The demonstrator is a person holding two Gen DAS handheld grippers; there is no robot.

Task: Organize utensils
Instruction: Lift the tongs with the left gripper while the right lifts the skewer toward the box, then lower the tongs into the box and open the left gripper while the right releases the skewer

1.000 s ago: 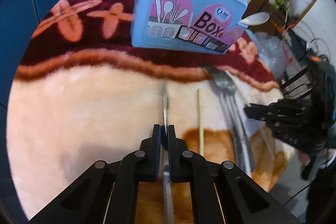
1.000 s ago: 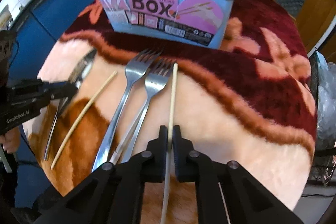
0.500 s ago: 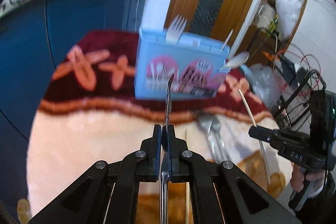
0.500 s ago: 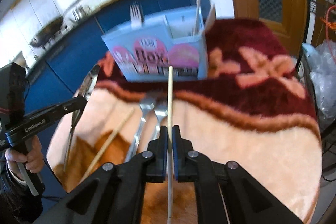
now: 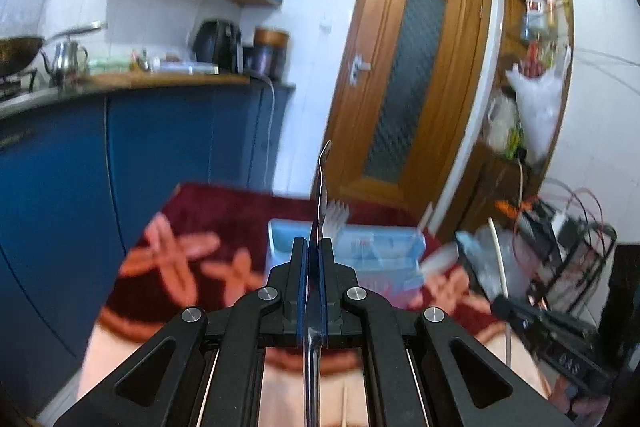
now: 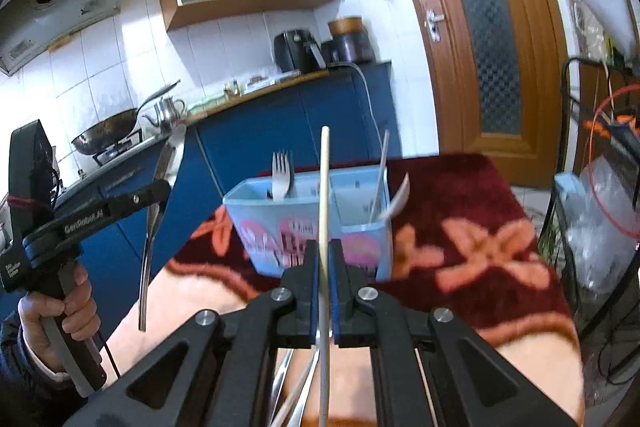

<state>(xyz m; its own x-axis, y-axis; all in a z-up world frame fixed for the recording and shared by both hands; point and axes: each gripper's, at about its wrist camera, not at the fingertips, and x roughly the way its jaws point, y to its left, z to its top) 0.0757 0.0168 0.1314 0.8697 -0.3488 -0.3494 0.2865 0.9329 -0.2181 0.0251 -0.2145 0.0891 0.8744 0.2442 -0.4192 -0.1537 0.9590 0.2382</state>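
My left gripper [image 5: 313, 245] is shut on a metal spoon [image 5: 321, 187], held edge-on and raised above the table; the spoon also shows in the right wrist view [image 6: 160, 187]. My right gripper [image 6: 325, 247] is shut on a pale chopstick [image 6: 325, 183], held upright in front of the light-blue utensil box [image 6: 352, 239]. The box [image 5: 384, 247] has two compartments: a fork [image 6: 281, 175] stands in the left one, a chopstick [image 6: 380, 175] and a white spoon [image 6: 398, 201] in the right one.
The table wears a fuzzy dark-red and peach cloth [image 6: 472, 211]. Two forks [image 6: 296, 379] lie on it below my right gripper. Blue cabinets [image 5: 80, 167] stand to the left, a wooden door [image 5: 404, 75] behind, and a wire rack with bags [image 5: 568, 239] to the right.
Both grippers have lifted their utensils off the cloth and tilted upward. The views now look over the box toward the kitchen instead of down at the table.
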